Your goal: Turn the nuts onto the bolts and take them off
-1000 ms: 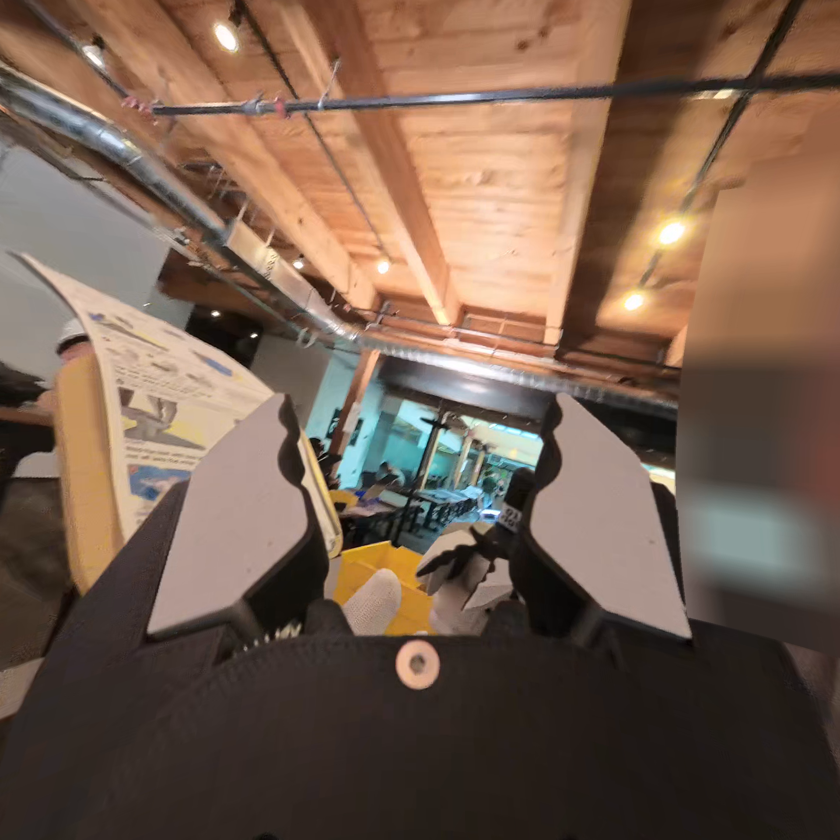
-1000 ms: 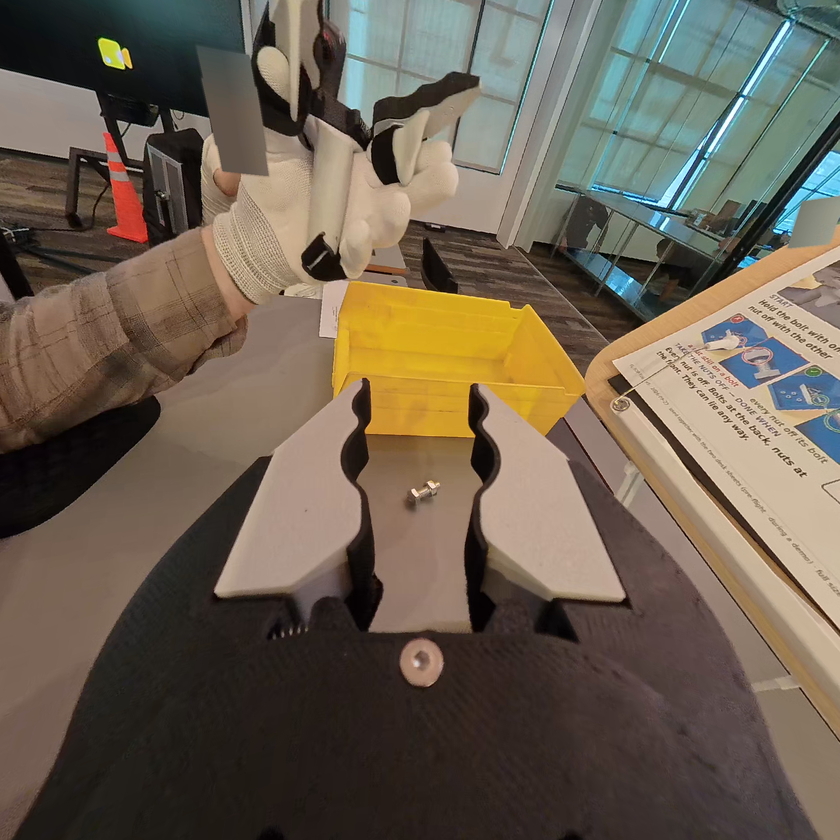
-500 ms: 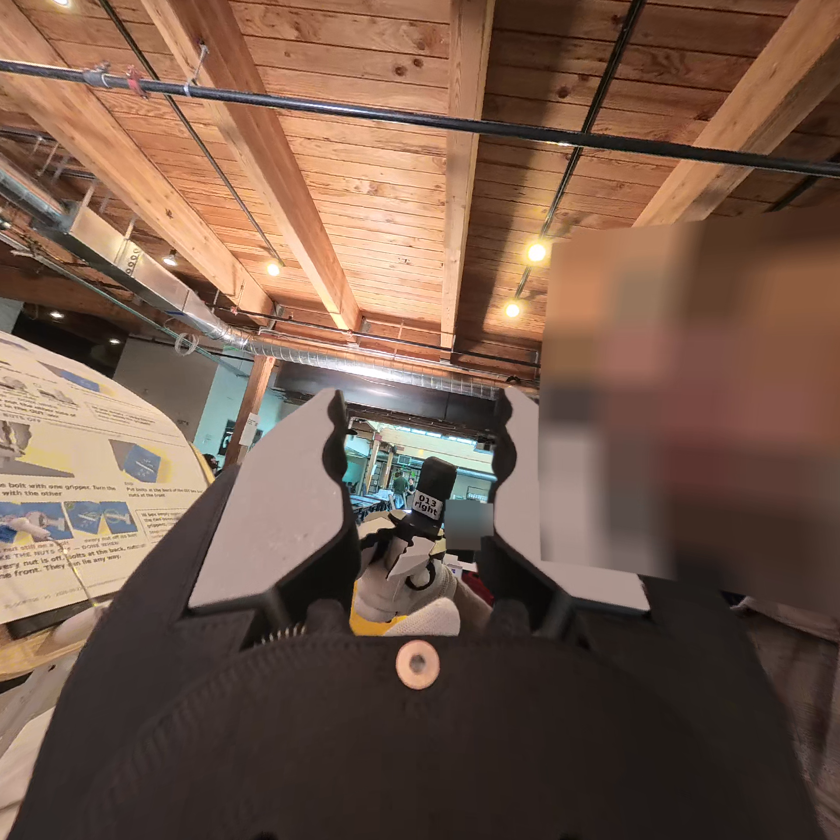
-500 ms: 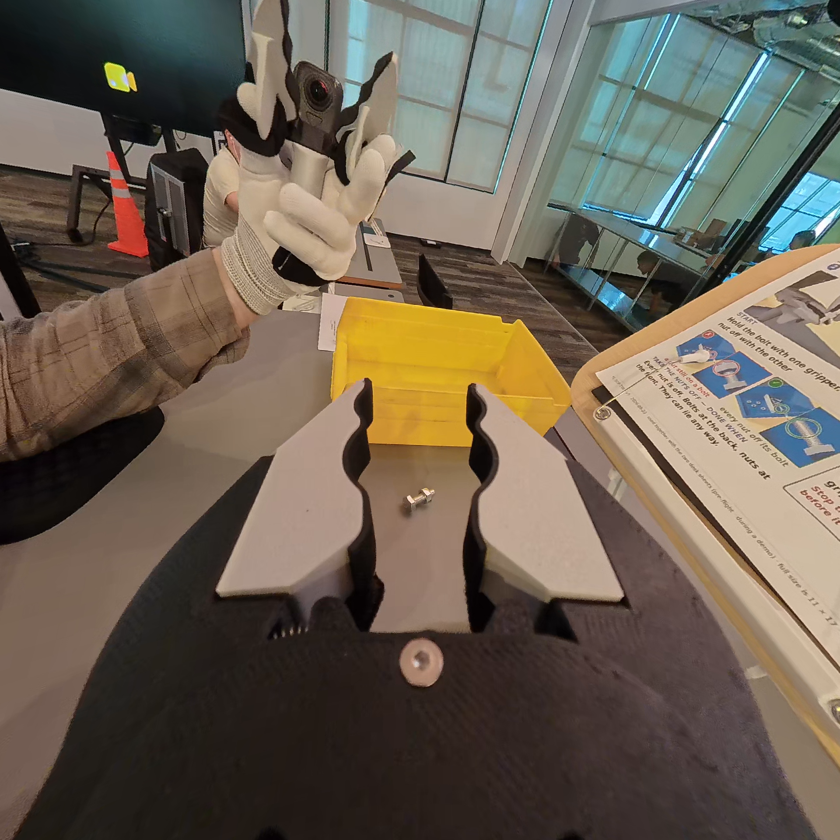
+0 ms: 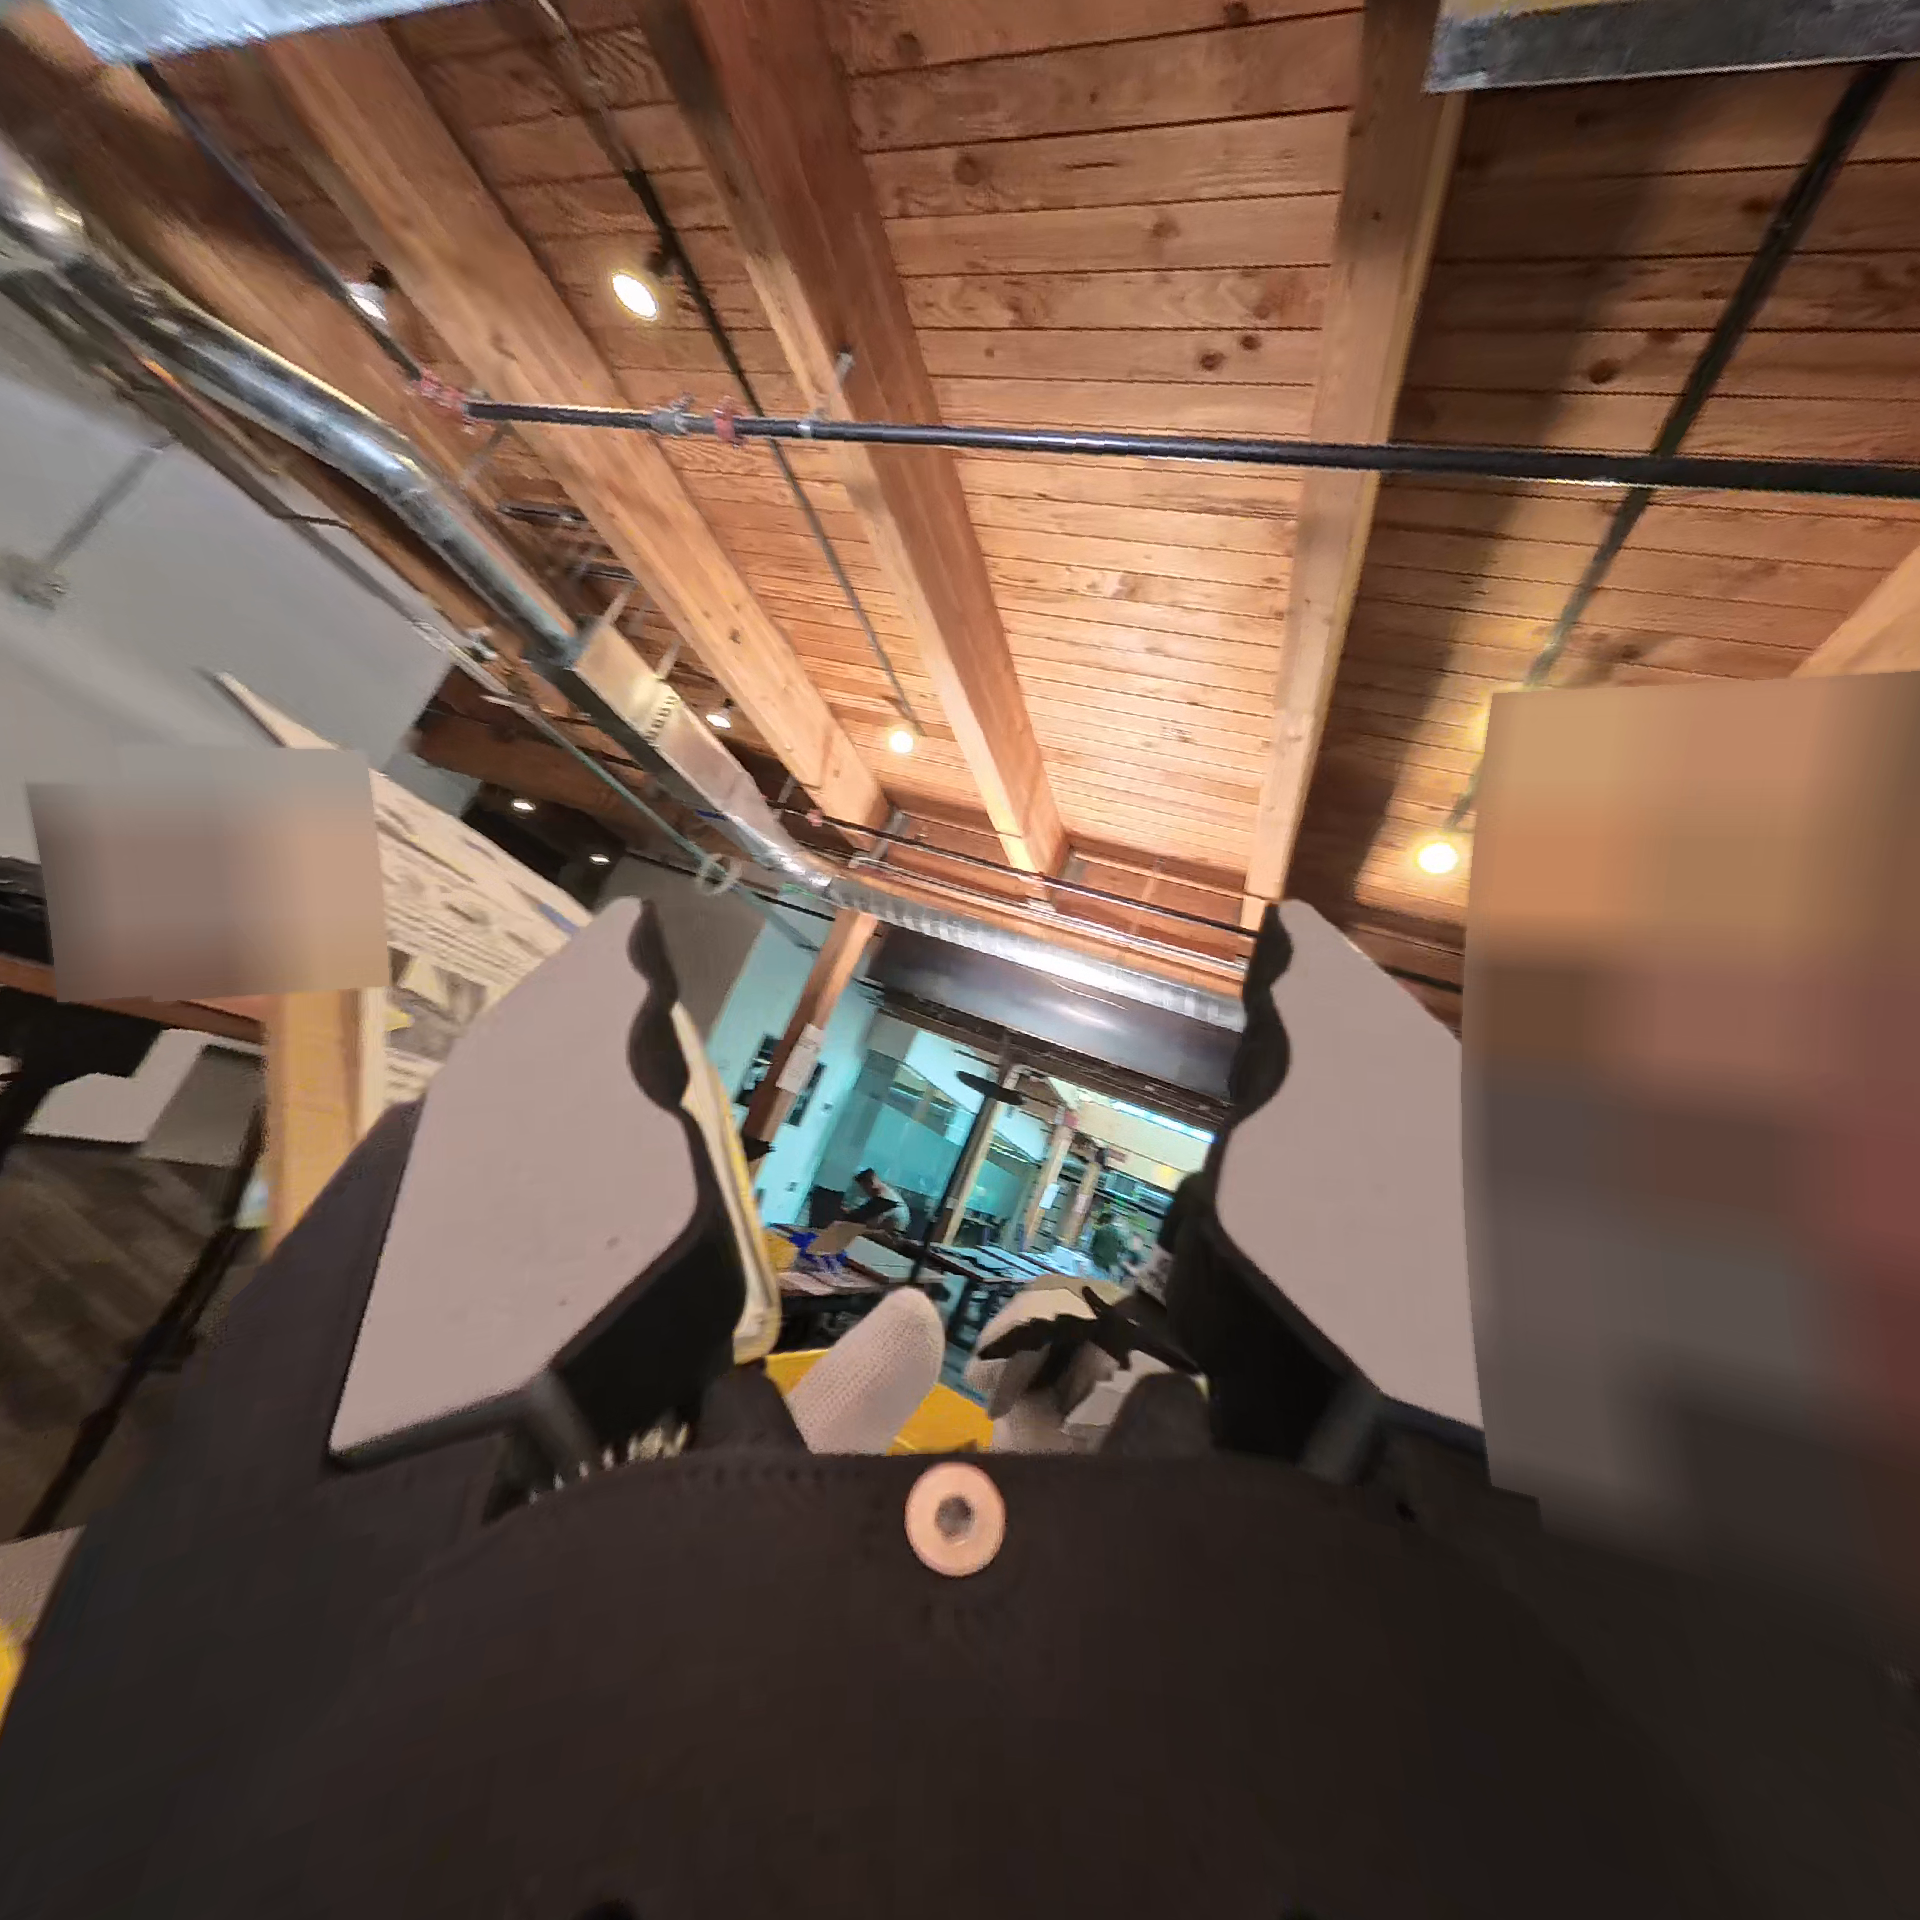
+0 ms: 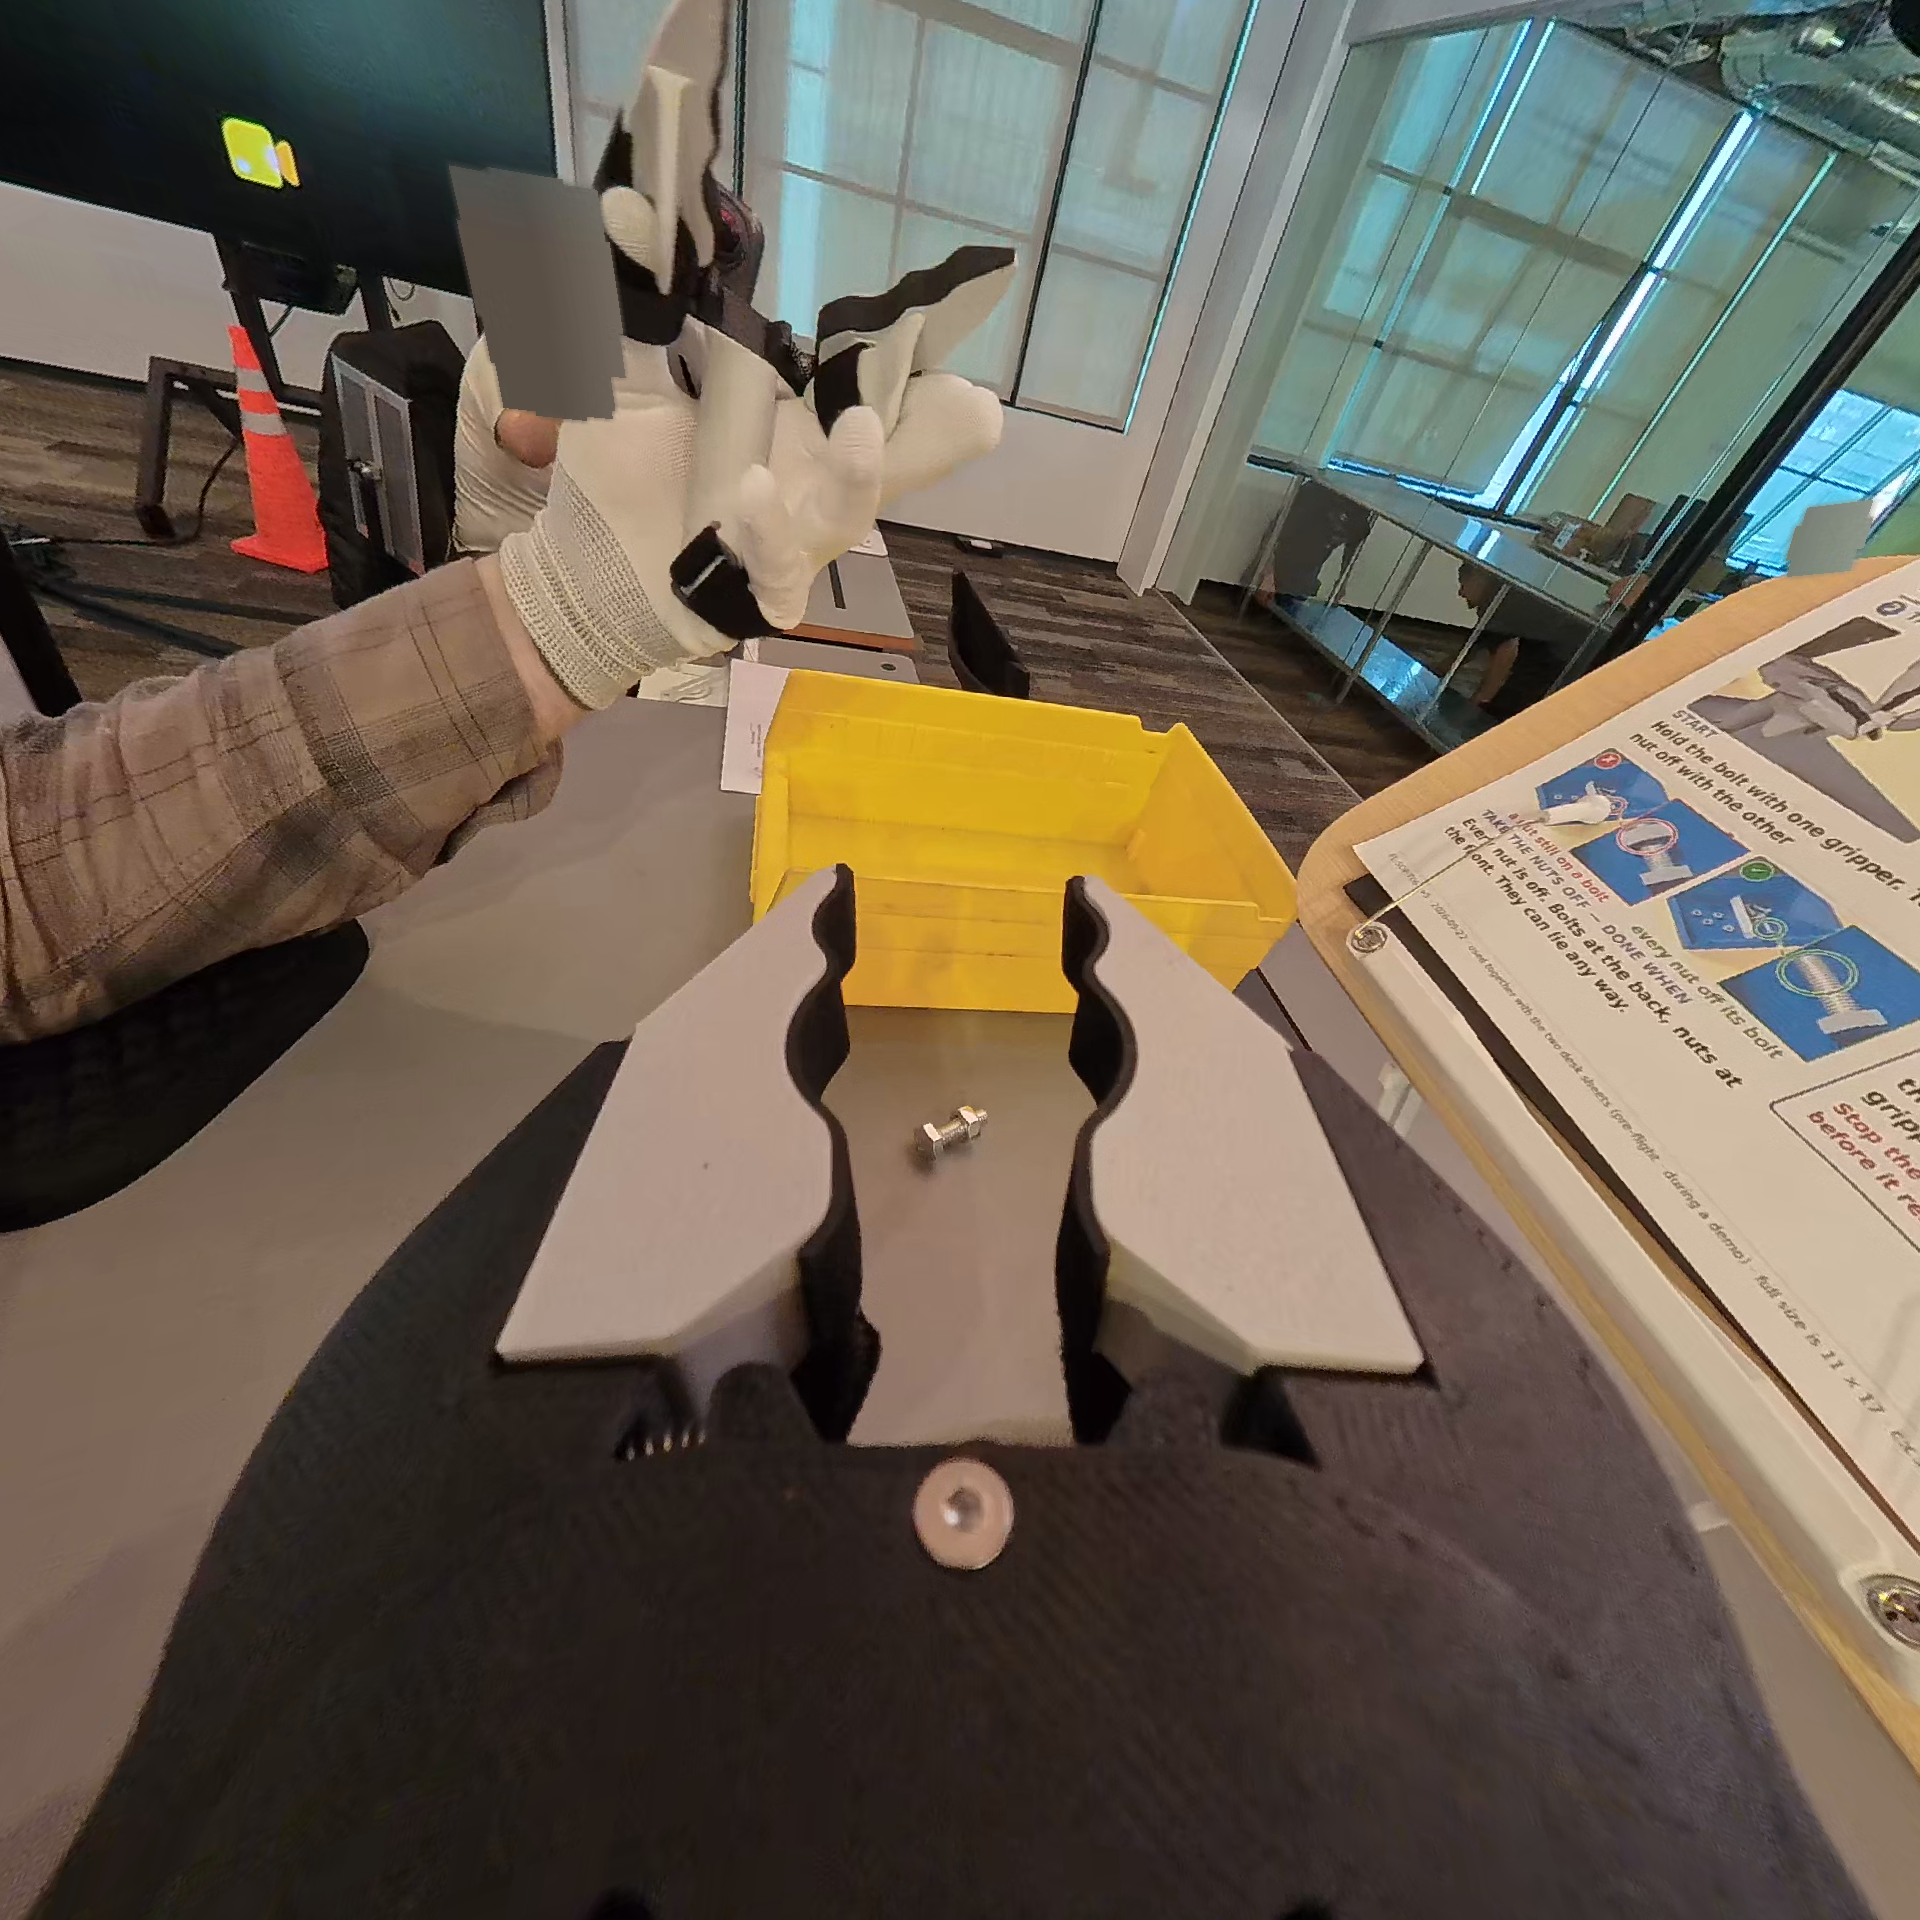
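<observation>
A small silver bolt with a nut on it (image 6: 949, 1134) lies on the grey table (image 6: 582, 935), just in front of a yellow bin (image 6: 997, 883). My right gripper (image 6: 961, 904) is open and empty, held low over the table with the bolt between its fingers in the view. My left gripper (image 5: 951, 935) is open and empty; it is raised high and points up at the wooden ceiling. It also shows in the right wrist view (image 6: 821, 197), held in a white-gloved hand (image 6: 727, 488) above the table's far left.
A tilted wooden board with an instruction sheet (image 6: 1704, 935) stands at the right of the table. A plaid sleeve (image 6: 260, 800) reaches in from the left. Behind are an orange cone (image 6: 272, 457), a dark screen (image 6: 260, 114) and glass walls.
The raised left gripper has kept turning in the air and its jaws have spread wider than half a second ago. The right gripper and the bolt have stayed put.
</observation>
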Motion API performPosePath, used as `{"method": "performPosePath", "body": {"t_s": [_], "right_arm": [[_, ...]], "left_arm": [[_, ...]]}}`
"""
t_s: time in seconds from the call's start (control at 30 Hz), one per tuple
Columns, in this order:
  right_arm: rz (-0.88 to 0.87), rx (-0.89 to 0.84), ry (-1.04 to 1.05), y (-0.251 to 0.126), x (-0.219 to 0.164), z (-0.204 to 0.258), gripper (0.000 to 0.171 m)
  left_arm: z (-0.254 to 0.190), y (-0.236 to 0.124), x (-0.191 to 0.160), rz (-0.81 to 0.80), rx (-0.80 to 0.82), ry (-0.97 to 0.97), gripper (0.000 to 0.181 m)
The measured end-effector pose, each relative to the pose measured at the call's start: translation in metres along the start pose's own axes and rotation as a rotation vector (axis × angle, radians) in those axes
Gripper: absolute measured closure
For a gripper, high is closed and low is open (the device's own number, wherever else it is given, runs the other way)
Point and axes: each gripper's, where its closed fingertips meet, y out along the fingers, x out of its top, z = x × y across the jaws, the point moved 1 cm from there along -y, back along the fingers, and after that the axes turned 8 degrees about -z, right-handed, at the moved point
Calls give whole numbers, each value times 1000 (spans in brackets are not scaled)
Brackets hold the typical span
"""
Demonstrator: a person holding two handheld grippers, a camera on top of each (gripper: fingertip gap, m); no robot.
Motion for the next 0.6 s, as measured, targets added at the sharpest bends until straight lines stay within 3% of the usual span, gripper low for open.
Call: {"method": "performPosePath", "body": {"t_s": [0.03,0.3,0.37,0.43,0.53,0.6], "right_arm": [[1,0,0,0,0,0,133],[3,-4,-1,-1,0,-1,133],[3,-6,0,-2,0,-2,133],[3,-7,0,-2,0,-2,133],[4,-5,-2,-2,0,-2,133],[5,-3,-1,-2,0,-1,133]], "left_arm": [[6,-1,1,2,43,15,83],[39,-19,29,-96,275,70,152],[43,-24,35,-121,327,141,177],[45,-27,38,-133,348,175,181],[30,-26,39,-159,210,97,181],[16,-25,40,-175,102,55,171]]}}
